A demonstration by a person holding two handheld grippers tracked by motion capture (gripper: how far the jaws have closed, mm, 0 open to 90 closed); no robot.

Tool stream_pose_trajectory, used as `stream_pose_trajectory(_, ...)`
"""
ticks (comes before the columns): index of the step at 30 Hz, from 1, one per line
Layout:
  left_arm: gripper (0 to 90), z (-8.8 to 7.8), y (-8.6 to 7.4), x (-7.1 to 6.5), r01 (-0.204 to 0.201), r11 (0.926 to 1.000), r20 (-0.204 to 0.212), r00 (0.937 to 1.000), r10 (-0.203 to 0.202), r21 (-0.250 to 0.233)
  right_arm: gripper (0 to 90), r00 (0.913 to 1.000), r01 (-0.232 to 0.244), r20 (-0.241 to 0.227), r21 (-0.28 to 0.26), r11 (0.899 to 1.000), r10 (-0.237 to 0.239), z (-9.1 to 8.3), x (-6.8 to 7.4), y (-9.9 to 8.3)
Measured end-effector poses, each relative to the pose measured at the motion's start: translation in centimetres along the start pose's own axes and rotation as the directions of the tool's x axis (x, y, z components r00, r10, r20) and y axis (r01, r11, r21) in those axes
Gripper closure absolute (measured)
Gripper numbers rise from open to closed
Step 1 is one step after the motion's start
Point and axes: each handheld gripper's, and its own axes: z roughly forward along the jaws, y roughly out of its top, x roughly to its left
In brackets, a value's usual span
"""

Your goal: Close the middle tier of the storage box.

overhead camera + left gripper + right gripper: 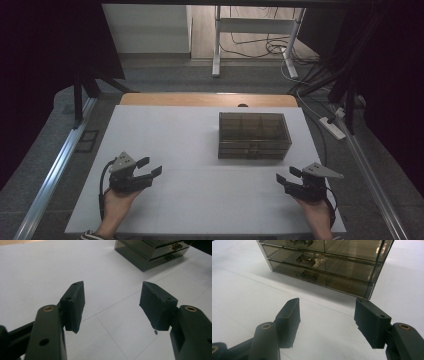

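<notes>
Smoked drawer box (322, 267), top edge cut off, contents indistinct.

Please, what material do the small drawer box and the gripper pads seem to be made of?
Drawer box: probably smoke-tinted clear plastic, glossy, since the inner walls and metal-looking handles show through.
Pads of the left gripper: matte dark rubber or plastic, with dull, slightly rough faces; which one I cannot tell.
</notes>
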Motion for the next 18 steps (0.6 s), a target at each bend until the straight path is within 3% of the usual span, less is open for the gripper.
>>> stream_pose_trajectory(18,35.2,-1.5,-1.4,0.5,0.015,0.9994,-0.032,0.9994,-0.016,-0.033,35.1,0.9998,-0.009,0.015,-0.027,1.0,0.009,-1.3,-0.1,-0.8)
